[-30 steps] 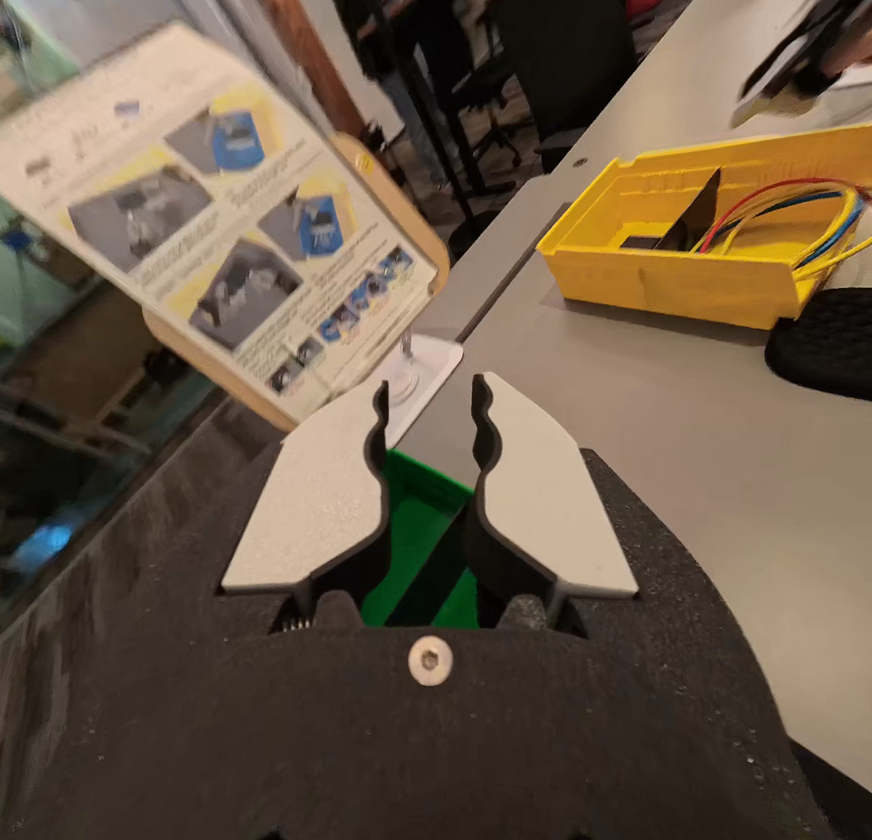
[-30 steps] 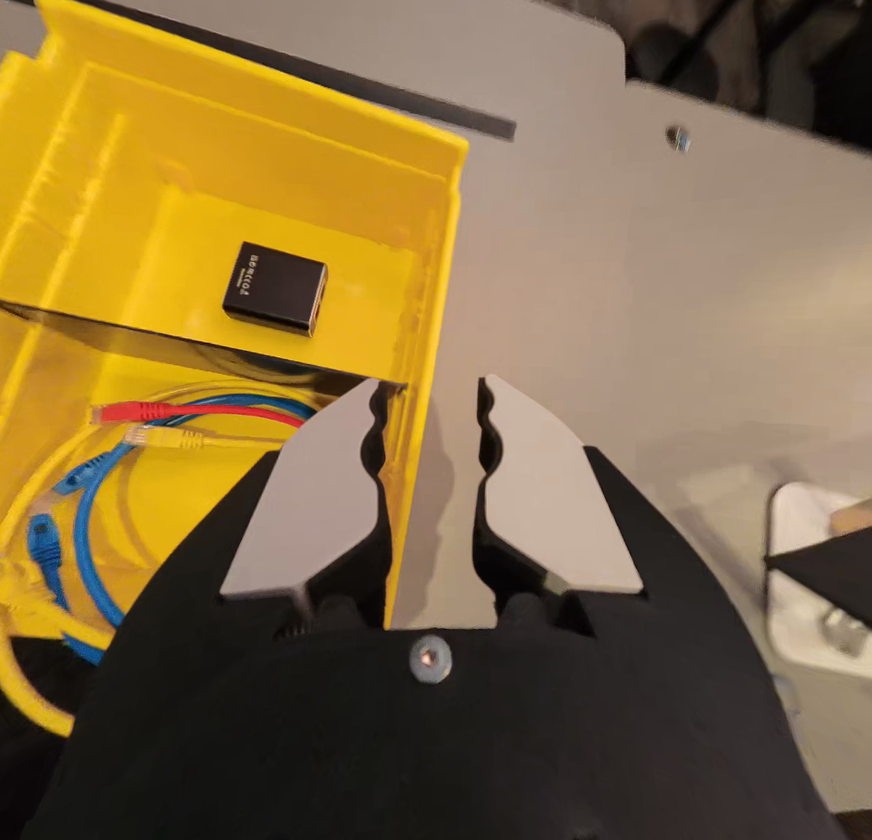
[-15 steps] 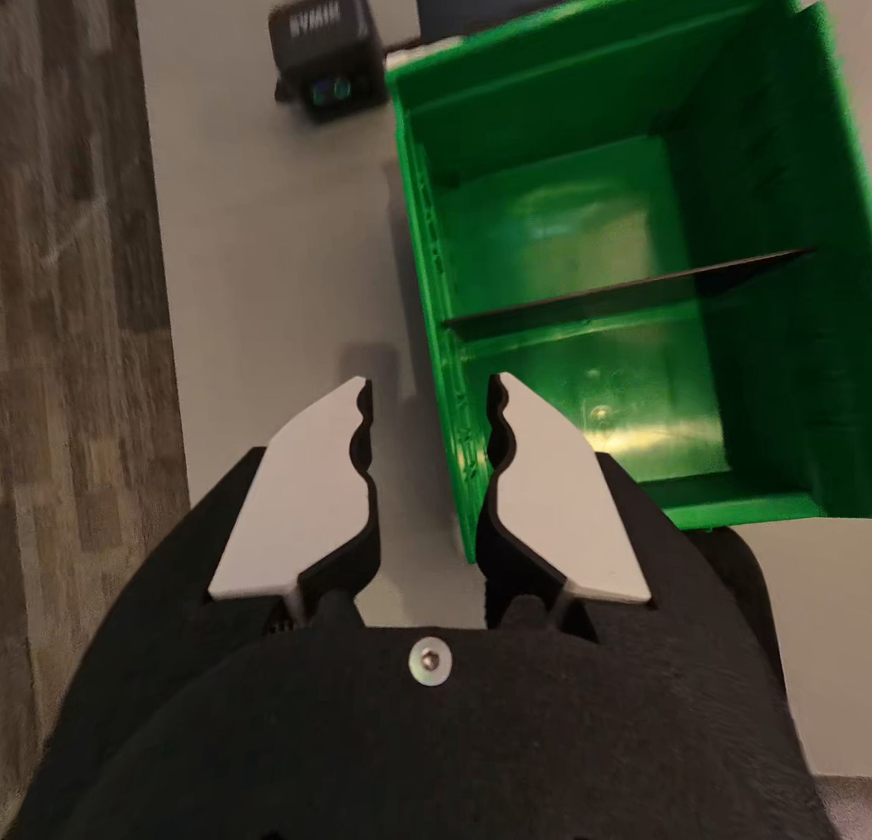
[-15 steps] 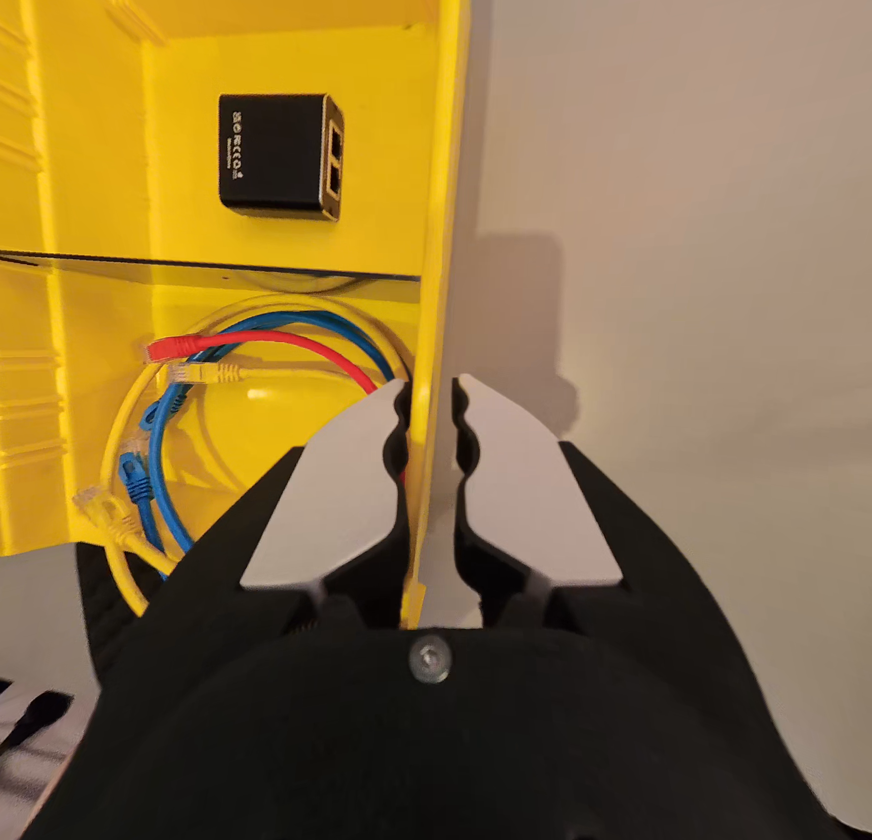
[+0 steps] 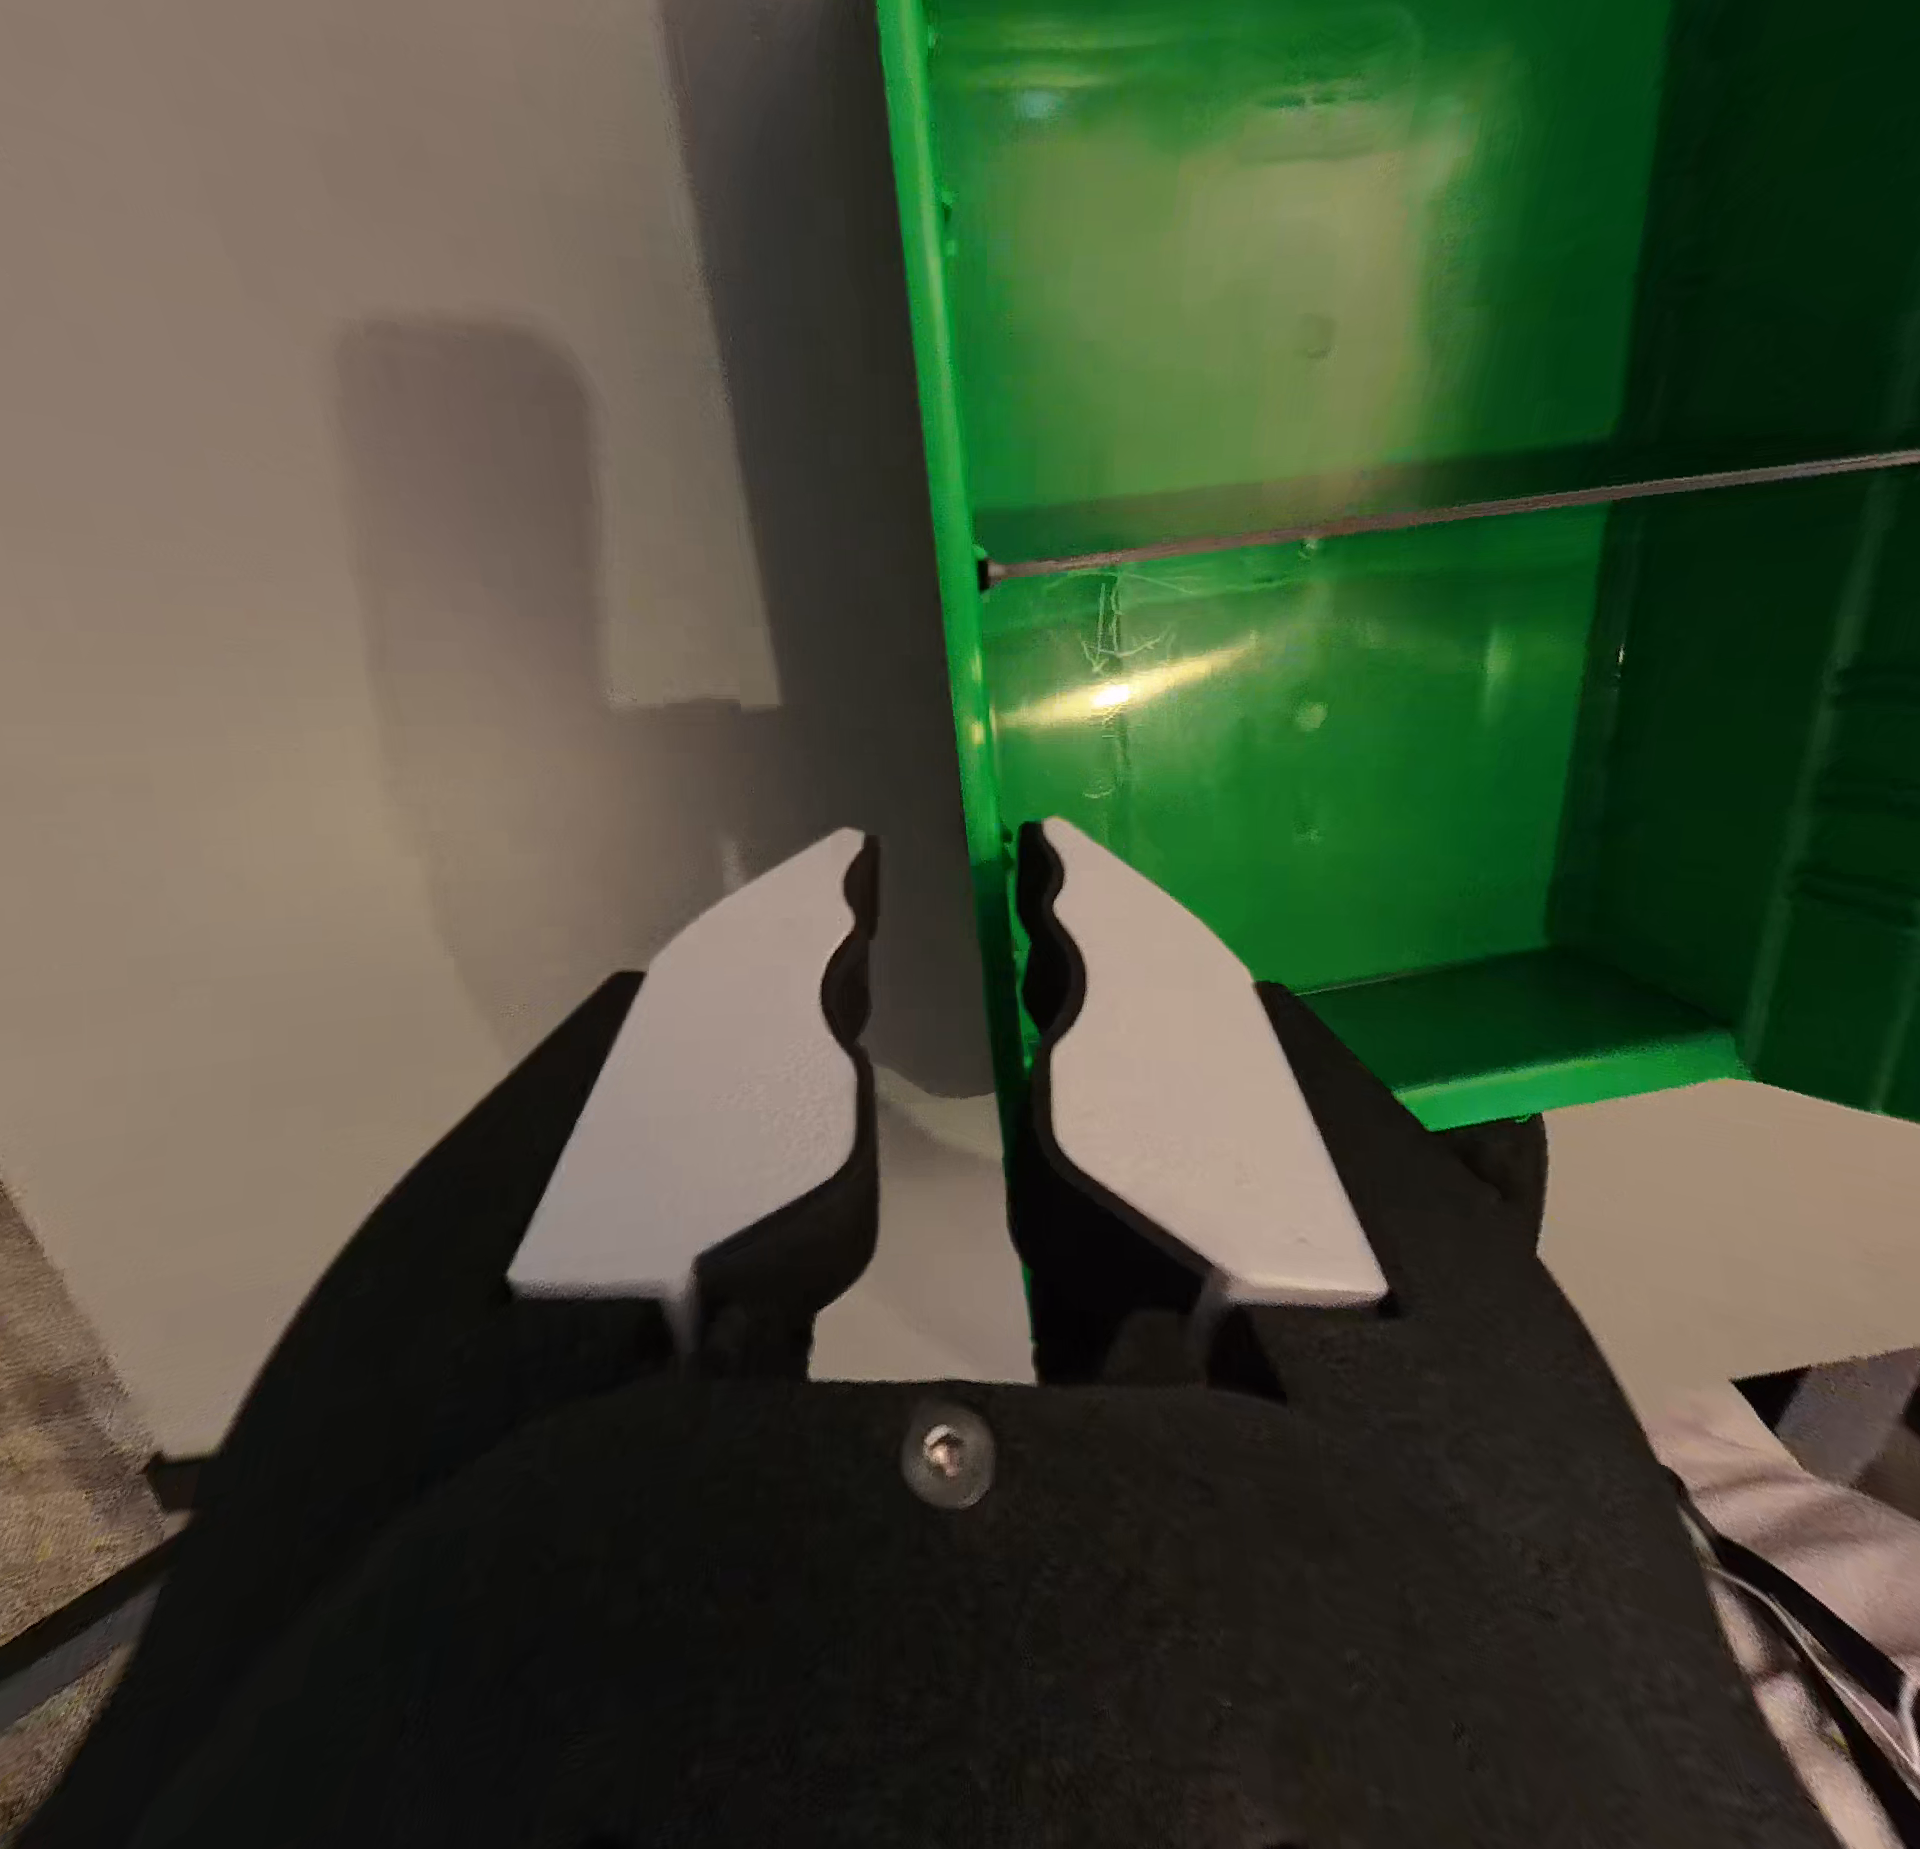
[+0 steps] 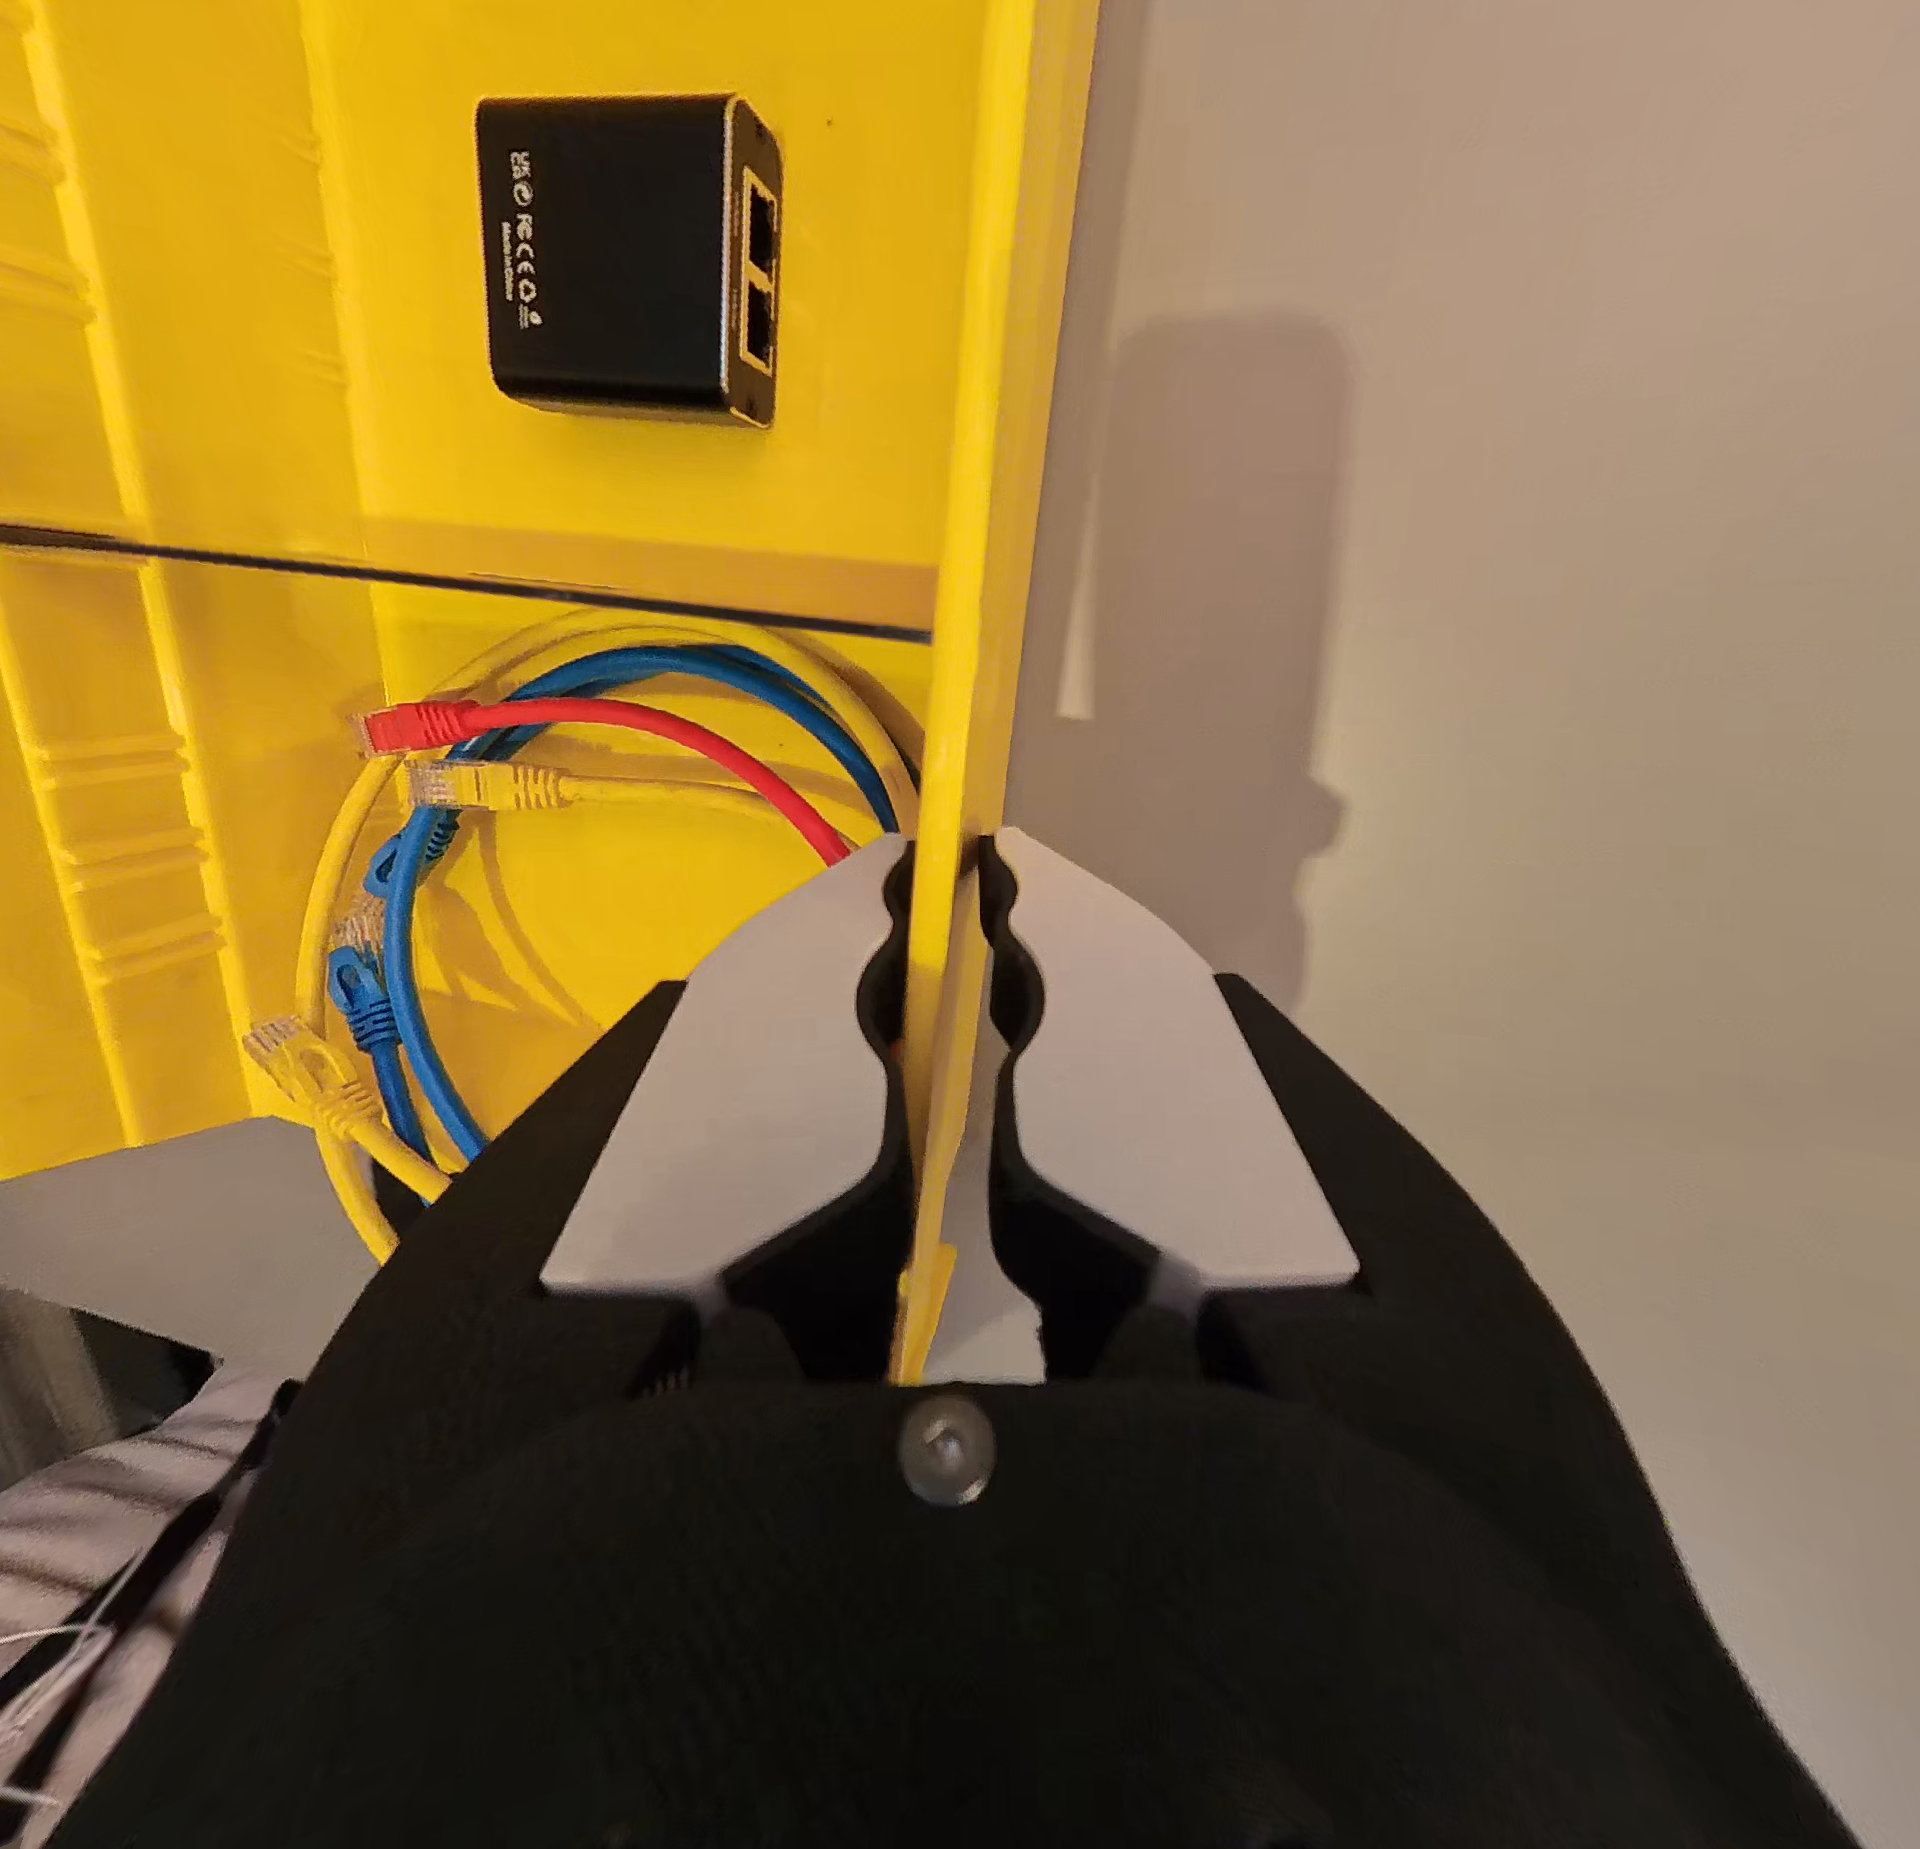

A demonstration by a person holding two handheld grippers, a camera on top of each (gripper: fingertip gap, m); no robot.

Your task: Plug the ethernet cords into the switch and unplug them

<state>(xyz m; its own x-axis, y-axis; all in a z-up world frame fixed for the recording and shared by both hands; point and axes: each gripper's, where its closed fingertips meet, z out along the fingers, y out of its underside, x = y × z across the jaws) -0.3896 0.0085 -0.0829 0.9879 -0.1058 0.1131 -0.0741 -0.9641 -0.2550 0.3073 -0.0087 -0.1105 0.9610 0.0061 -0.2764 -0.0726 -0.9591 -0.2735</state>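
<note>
On a pale grey table [image 5: 312, 449]: green bin [image 5: 940, 345] at 1 o'clock, 2 compartments. Left gripper [image 5: 945, 849] spread, straddling the bin's left wall; 0.5 s ago wider and farther back. Right gripper [image 6: 948, 849] nearly closed on the right wall of a yellow bin [image 6: 1023, 345]; contact hard to tell. Black switch [image 6: 629, 256] at 11 o'clock in the far compartment; red, blue, yellow ethernet cords [image 6: 665, 729] coiled in the near one, closer than before.

Only one thing carries print: the small black switch [image 6: 623, 256] in the yellow bin [image 6: 1023, 449] has a column of white markings and small lettering along its top face.
</note>
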